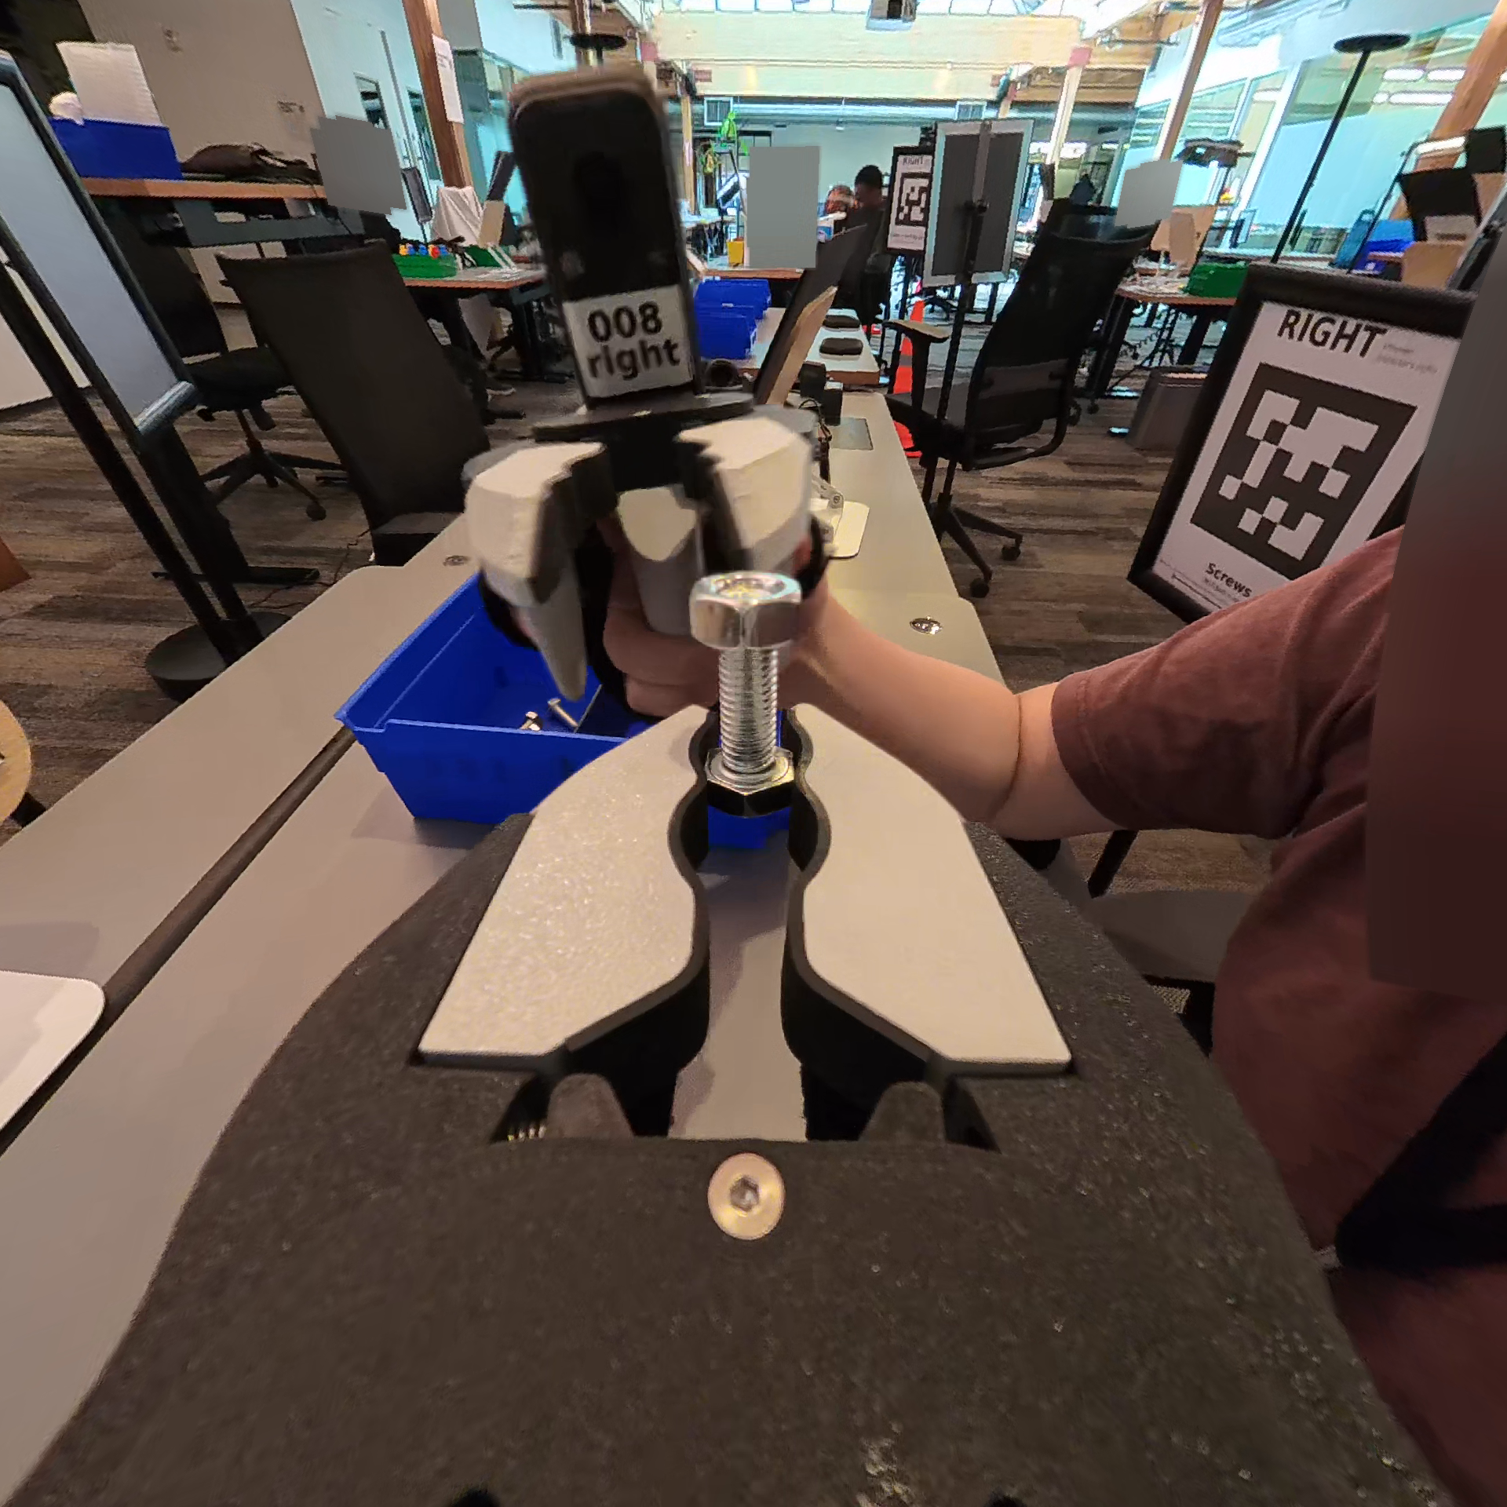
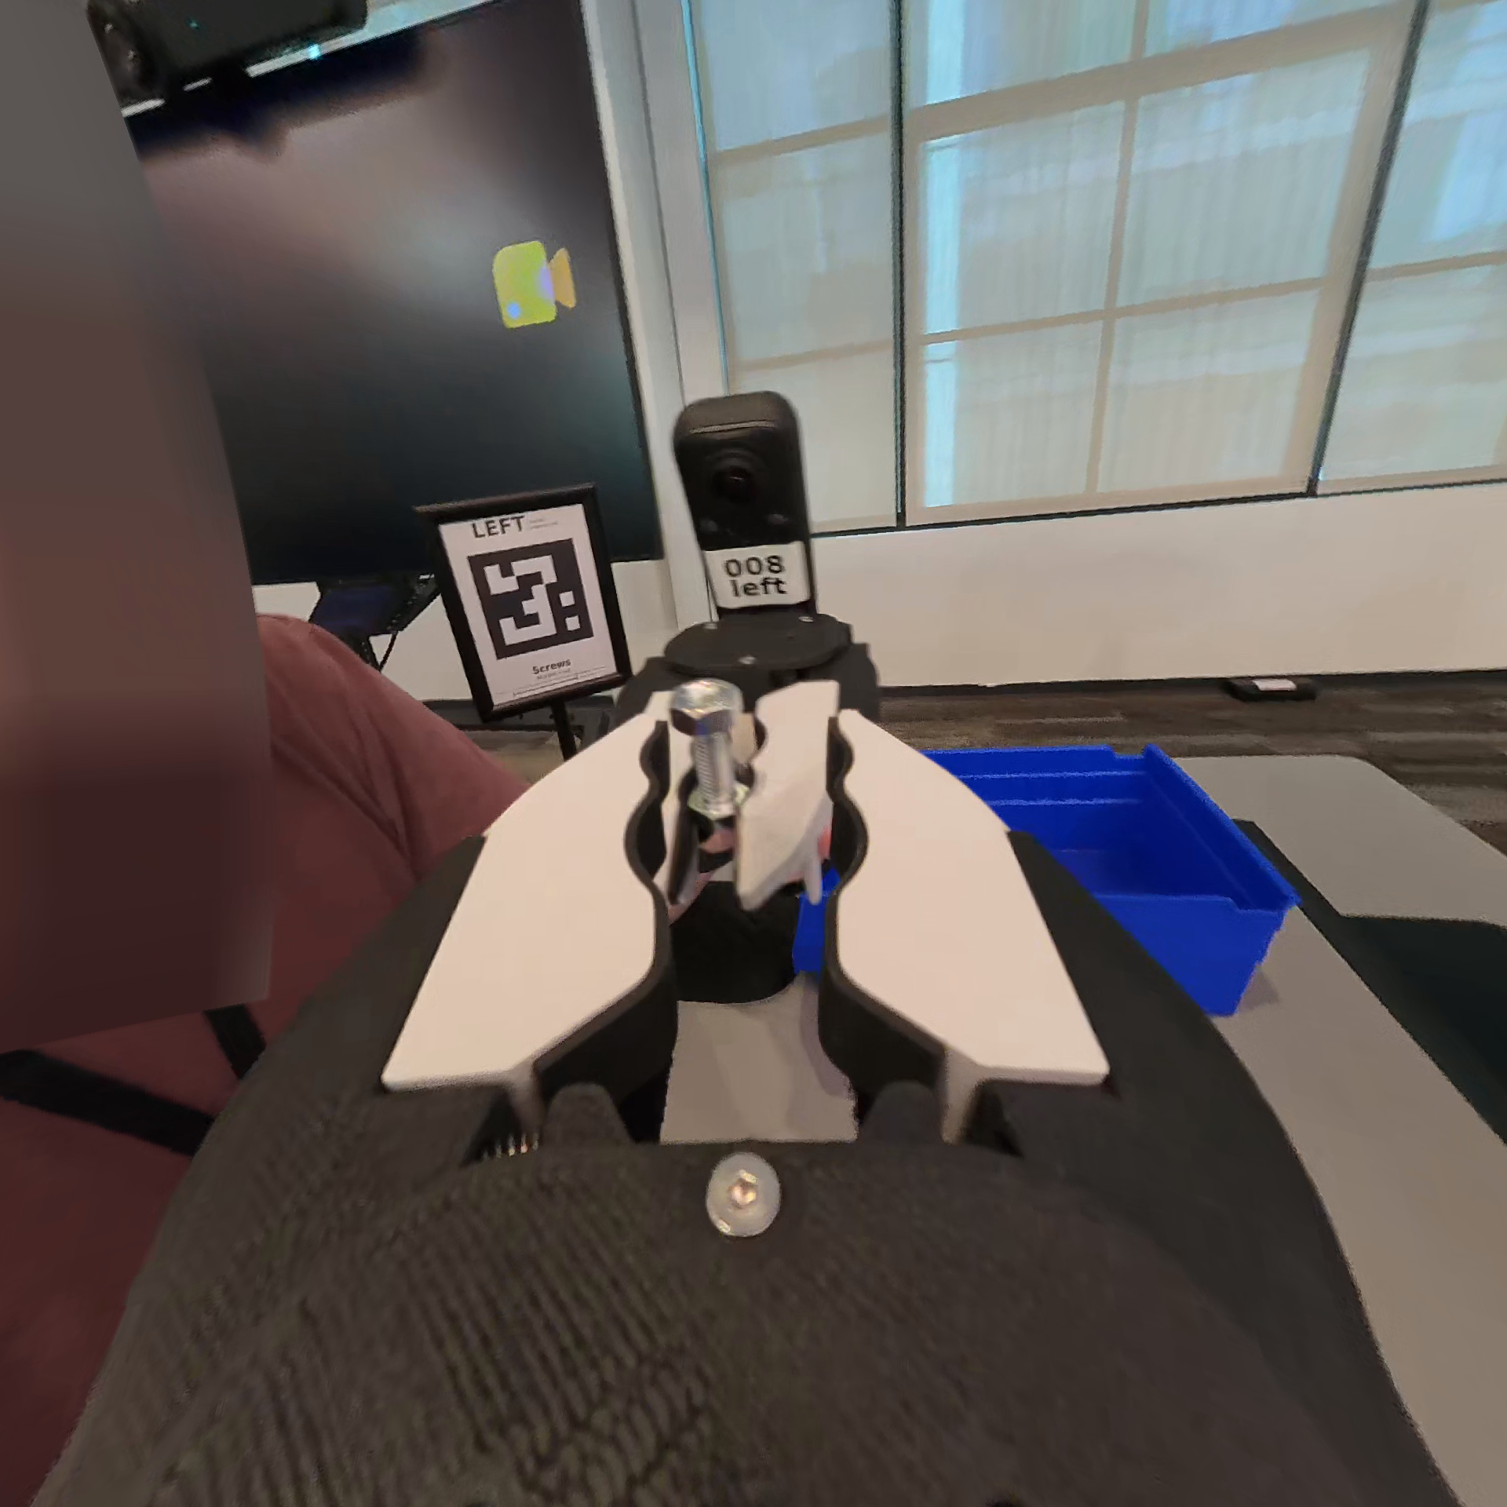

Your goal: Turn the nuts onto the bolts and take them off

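With the left gripper [image 1: 746, 783] clamped on the nut [image 1: 746, 773] and the right gripper [image 2: 746, 783] apart, empty, the upright bolt [image 1: 745, 677] could wobble and cross-thread.

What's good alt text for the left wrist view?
The left gripper is shut on a nut threaded low on an upright silver bolt. Just beyond, the right gripper, held in a person's hand, is open near the bolt head. A blue bin sits behind on the grey table.
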### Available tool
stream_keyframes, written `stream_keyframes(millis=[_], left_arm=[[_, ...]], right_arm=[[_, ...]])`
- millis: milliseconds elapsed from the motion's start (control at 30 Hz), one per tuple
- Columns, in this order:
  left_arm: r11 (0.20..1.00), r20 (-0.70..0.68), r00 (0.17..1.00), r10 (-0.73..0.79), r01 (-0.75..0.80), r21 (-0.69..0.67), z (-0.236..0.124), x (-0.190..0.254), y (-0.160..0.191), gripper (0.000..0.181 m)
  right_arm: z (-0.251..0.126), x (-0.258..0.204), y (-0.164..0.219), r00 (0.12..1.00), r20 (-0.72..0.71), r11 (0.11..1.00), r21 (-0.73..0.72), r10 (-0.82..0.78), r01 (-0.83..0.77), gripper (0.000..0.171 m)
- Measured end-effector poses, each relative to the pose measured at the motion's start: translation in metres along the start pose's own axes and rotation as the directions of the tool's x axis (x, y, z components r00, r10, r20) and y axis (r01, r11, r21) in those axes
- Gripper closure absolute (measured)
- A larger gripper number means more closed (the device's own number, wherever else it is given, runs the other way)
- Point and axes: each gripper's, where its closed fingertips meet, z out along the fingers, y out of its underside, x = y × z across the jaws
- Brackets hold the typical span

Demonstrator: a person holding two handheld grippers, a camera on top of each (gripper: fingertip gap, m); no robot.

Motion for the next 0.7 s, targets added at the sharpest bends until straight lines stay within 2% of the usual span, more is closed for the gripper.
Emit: stream_keyframes(millis=[133, 300, 367, 467, 567, 633, 700], left_arm=[[1.000, -0.009, 1.000, -0.005, 0.005, -0.003, 0.003, 0.001, 0.002, 0.167], [1.000, -0.020, 1.000, 0.000, 0.001, 0.009, 0.001, 0.005, -0.001, 0.167], [1.000, -0.004, 1.000, 0.001, -0.001, 0.010, 0.000, 0.002, -0.002, 0.167], [1.000, -0.001, 1.000, -0.004, 0.004, 0.003, 0.001, 0.000, 0.000, 0.167], [1.000, -0.009, 1.000, -0.007, 0.007, -0.006, 0.003, 0.001, 0.002, 0.167], [1.000, -0.012, 1.000, -0.005, 0.004, -0.009, 0.005, 0.003, 0.003, 0.167], [1.000, -0.014, 1.000, -0.005, 0.005, -0.001, 0.003, 0.003, 0.001, 0.167]], right_arm=[[0.014, -0.011, 0.003, 0.999, 0.011, 0.999, -0.016, -0.040, 0.040, 0.133], [-0.005, 0.014, 0.001, 0.998, -0.055, 1.000, 0.016, 0.019, -0.018, 0.139], [-0.006, 0.009, -0.001, 0.999, -0.022, 0.999, 0.023, 0.028, -0.028, 0.138], [0.006, -0.010, 0.000, 0.999, 0.023, 0.999, -0.007, -0.036, 0.036, 0.133], [0.013, -0.008, 0.005, 0.998, -0.005, 0.998, -0.018, -0.062, 0.062, 0.134], [0.008, -0.001, 0.005, 1.000, 0.005, 1.000, 0.001, -0.016, 0.016, 0.131], [0.001, 0.011, 0.003, 0.999, -0.026, 0.999, 0.021, 0.030, -0.030, 0.137]])
